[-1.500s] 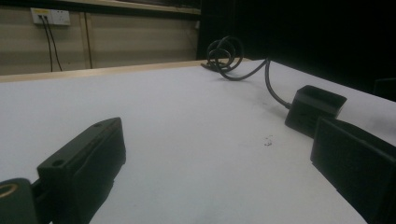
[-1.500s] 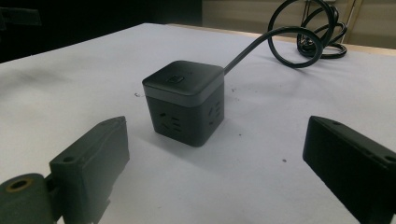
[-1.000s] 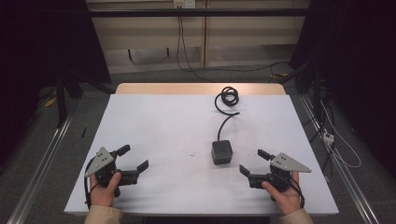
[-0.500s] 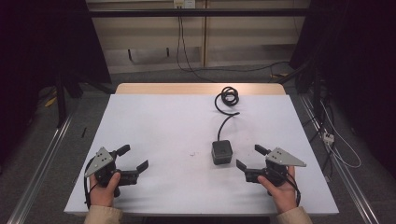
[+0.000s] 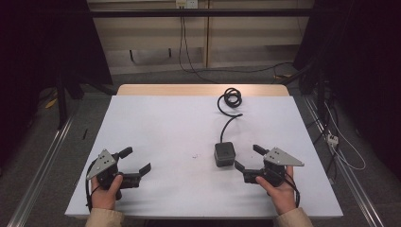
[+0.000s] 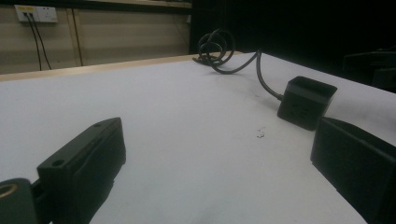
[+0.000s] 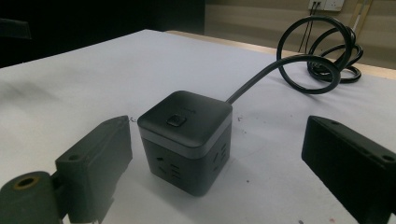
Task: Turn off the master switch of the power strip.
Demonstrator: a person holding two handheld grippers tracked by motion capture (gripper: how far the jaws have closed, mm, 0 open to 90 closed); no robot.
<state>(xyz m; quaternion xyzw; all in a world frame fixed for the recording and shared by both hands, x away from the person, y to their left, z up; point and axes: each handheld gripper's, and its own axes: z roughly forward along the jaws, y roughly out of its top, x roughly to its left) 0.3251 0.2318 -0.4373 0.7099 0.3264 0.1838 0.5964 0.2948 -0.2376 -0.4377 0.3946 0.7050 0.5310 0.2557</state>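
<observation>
Jaws of the right gripper (image 5: 247, 157) stand wide apart, holding nothing, just right of the black cube power strip (image 5: 224, 153) and aimed at it; in the right gripper view the cube (image 7: 187, 140) sits between the two jaws, not touched by either. The cube rests on the white table (image 5: 165, 123), its cable (image 5: 230, 101) running to a coil behind it. Well left of the cube, the left gripper (image 5: 137, 160) also gapes wide and empty.
</observation>
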